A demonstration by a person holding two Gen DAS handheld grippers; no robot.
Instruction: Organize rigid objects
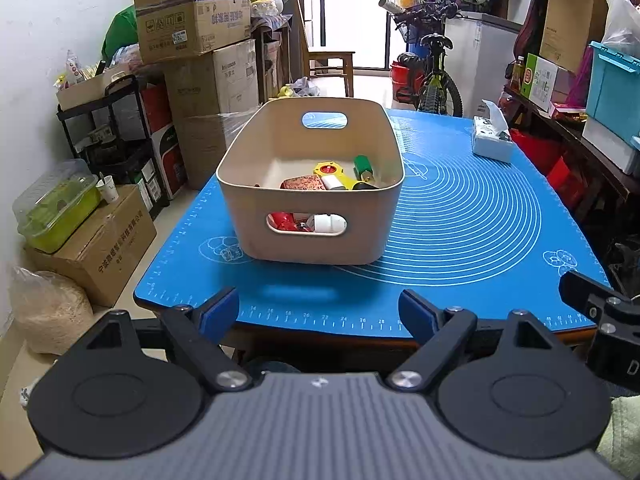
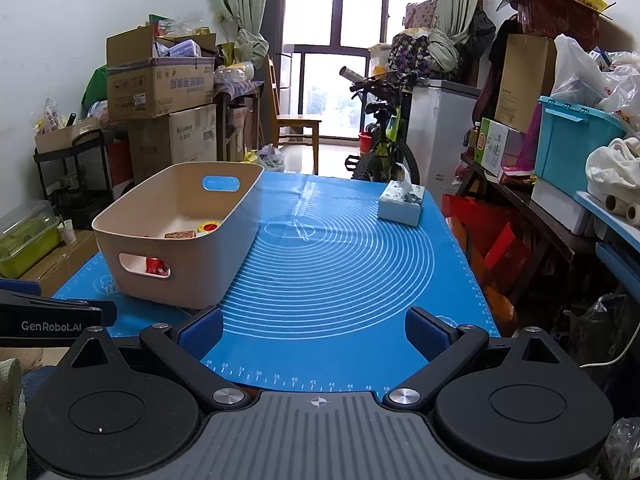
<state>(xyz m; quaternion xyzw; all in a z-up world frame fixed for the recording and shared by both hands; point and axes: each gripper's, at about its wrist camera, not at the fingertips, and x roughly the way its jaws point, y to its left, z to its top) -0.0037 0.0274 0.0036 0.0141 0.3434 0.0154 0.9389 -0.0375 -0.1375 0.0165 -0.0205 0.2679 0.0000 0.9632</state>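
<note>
A beige plastic basket with handle slots stands on the blue mat at the table's left side. Inside it lie several small objects: a yellow tool with a red disc, a green piece, a patterned red block, and a red item and a white item seen through the near slot. My left gripper is open and empty, at the table's near edge in front of the basket. My right gripper is open and empty, over the mat's near edge, right of the basket.
A tissue box sits at the mat's far right. Stacked cardboard boxes and a black cart stand left of the table. A bicycle and a wooden chair stand beyond it. Cluttered shelves run along the right.
</note>
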